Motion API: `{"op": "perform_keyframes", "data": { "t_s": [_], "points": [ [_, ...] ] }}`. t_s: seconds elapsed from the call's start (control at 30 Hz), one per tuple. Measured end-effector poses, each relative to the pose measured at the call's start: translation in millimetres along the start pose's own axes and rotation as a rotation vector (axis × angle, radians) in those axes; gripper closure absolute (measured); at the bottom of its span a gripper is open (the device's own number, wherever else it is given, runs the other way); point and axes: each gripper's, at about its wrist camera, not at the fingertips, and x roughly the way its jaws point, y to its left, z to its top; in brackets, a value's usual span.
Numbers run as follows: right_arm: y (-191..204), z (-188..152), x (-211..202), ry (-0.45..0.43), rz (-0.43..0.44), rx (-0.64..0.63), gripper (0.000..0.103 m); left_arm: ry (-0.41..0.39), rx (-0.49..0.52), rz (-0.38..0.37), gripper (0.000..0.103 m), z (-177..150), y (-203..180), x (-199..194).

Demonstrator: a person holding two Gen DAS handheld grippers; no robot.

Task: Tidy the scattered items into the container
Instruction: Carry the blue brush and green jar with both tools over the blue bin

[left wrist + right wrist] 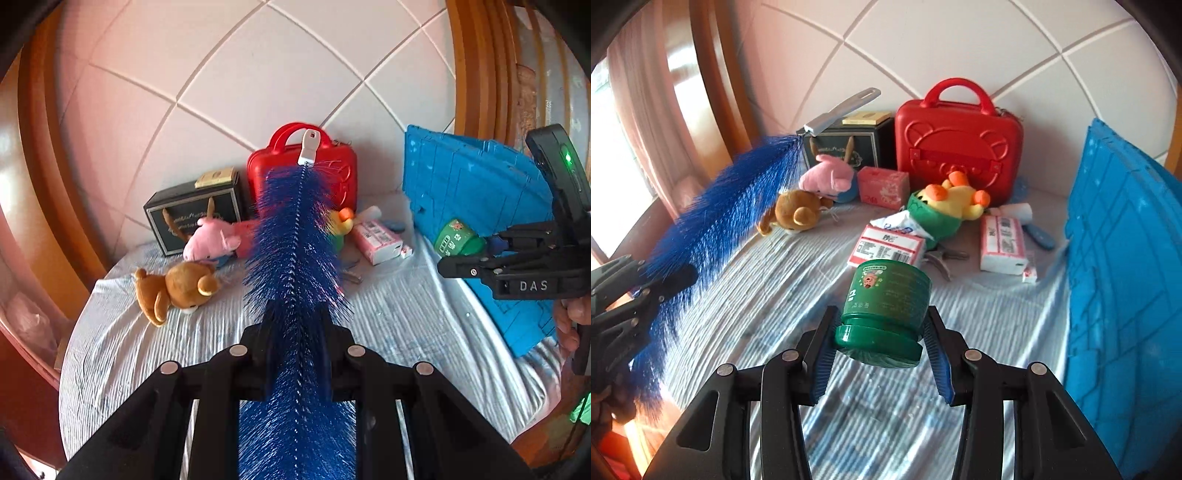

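A long blue bristle brush [295, 258] with a pale handle tip runs straight ahead from my left gripper [295, 326], which is shut on its bristled stem, lifted above the bed. In the right wrist view the same brush [731, 199] slants across the left side, with the left gripper [665, 280] at its lower end. My right gripper [882, 332] is shut on a green jar [886, 295], its blue pads pressed on the neck by the lid, held in the air. The blue crate [1123, 258] stands at the right, close beside the jar [458, 240].
On the striped sheet [757, 295] lie a brown bear plush [798, 214], a pink plush [827, 177], a yellow duck plush [945, 206] and several tissue packs [1001, 240]. A red case [956, 140] and a black box [849, 147] stand against the padded headboard.
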Motion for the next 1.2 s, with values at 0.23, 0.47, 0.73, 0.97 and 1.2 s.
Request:
{"op": "perform_keyframes", "data": {
  "t_s": [0.23,0.47,0.73,0.97,1.2],
  "points": [
    [-31.7,-0.1,-51.5,-0.052,0.003,0.030,0.059,-0.062,0.033,-0.021,0.087,34.7,-37.0,-19.4],
    [-60.7,4.4,-98.6,-0.118,-0.005,0.037,0.059,-0.122,0.072,-0.048,0.087,70.0,-77.1,-33.2],
    [-99.3,8.4,-150.8,-0.195,-0.025,0.075,0.059,-0.199,0.132,-0.110,0.087,115.8,-132.4,-42.8],
    [-145.3,3.3,-195.0,-0.247,-0.085,0.120,0.059,-0.242,0.173,-0.194,0.087,150.8,-191.3,-40.8],
    [-197.3,-12.3,-232.1,-0.270,-0.155,0.191,0.059,-0.269,0.223,-0.276,0.087,175.8,-251.2,-35.8]
  ]
}}
